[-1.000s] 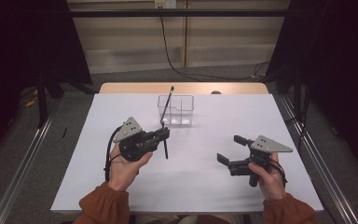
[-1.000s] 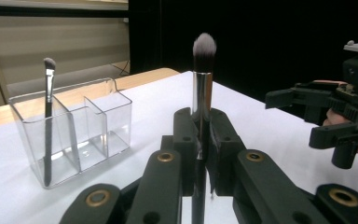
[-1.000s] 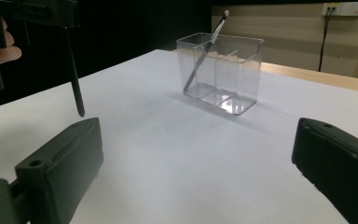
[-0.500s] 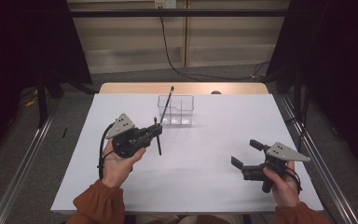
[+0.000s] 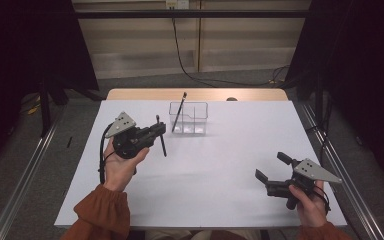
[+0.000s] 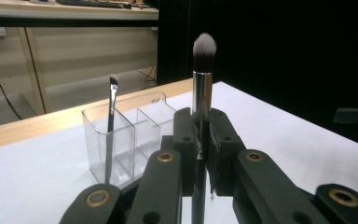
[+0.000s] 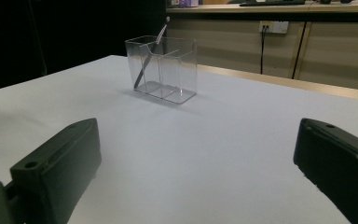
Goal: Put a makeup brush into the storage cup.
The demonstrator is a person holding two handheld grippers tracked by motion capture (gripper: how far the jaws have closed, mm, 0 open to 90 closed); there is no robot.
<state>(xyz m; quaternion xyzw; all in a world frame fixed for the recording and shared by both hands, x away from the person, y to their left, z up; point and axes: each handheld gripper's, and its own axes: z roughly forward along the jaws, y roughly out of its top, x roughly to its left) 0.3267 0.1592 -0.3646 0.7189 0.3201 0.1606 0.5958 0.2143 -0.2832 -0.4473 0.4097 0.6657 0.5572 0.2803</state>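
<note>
High view: clear organizer sits near the far edge of the tabletop, roughly mid-width. One thin brush is already in its left compartment, leaning, tip poking out over the rim. So one item looks stowed.

The left gripper is clamped on a second makeup brush, lifted off the tabletop just left of and nearer than the organizer, not touching it. Likely step in hand: carrying this brush to the organizer. Not yet dropped in; the other compartments look empty, as far as I can tell.

Left gripper view: jaws tight on the brush's metal ferrule, brush upright between them, fluffy grey-white bristle head on top, dark handle running down out of frame. The organizer is ahead and to the left there, with the thin brush standing in its nearest cell.

The right gripper is held near the right front corner of the tabletop, well apart from everything, jaws spread wide, nothing in them. Right gripper view confirms it: bare tabletop between the two jaws, organizer far ahead.

No other loose items on the tabletop, so the held brush is probably the last one left to place. Organizer is see-through plastic, rectangular, with dividers.
</note>
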